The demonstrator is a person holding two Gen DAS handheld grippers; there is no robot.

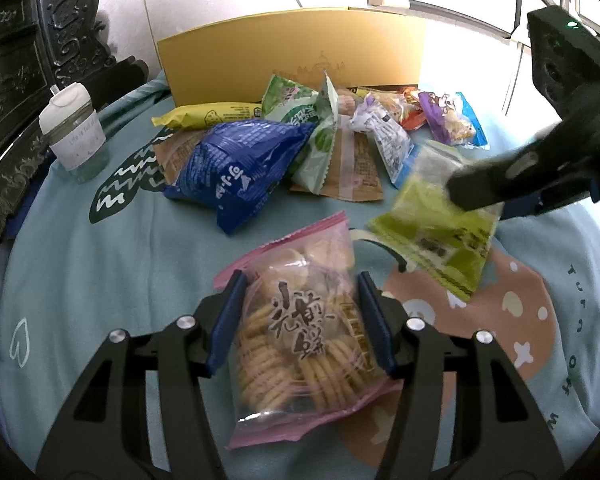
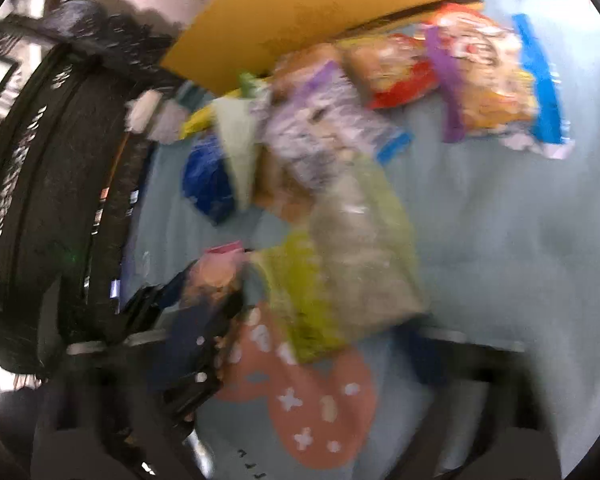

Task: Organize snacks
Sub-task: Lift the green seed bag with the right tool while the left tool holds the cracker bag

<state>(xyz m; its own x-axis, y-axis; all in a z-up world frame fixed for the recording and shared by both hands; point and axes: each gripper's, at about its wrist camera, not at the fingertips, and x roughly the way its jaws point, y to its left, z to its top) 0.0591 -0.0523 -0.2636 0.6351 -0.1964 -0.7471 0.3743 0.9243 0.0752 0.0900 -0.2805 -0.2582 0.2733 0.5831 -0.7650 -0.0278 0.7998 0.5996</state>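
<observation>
Right, my left gripper (image 1: 300, 320) has its two blue-padded fingers (image 1: 228, 320) pressed against both sides of a clear pink-edged bag of round biscuits (image 1: 300, 344), so it is clamped on that bag, near the front of the pale blue printed cloth (image 1: 80, 280). Over on the right, my right gripper (image 1: 476, 196) comes in from the far right and pinches a yellow-green plastic snack packet (image 1: 436, 232), which hangs tilted just beside the biscuit bag; the right wrist view is badly blurred, but the same packet (image 2: 340, 256) fills its middle.

Further back lies the loose heap: a crinkled dark blue foil bag (image 1: 240, 168), a green and white pouch (image 1: 312, 132), a flat brown paper packet (image 1: 356, 168), a long yellow wrapper (image 1: 208, 116), and a purple and blue clear bag (image 1: 452, 120) far right. Behind them stands an open yellow cardboard box (image 1: 292, 52). At far left sits a white-lidded glass cup (image 1: 76, 128).
</observation>
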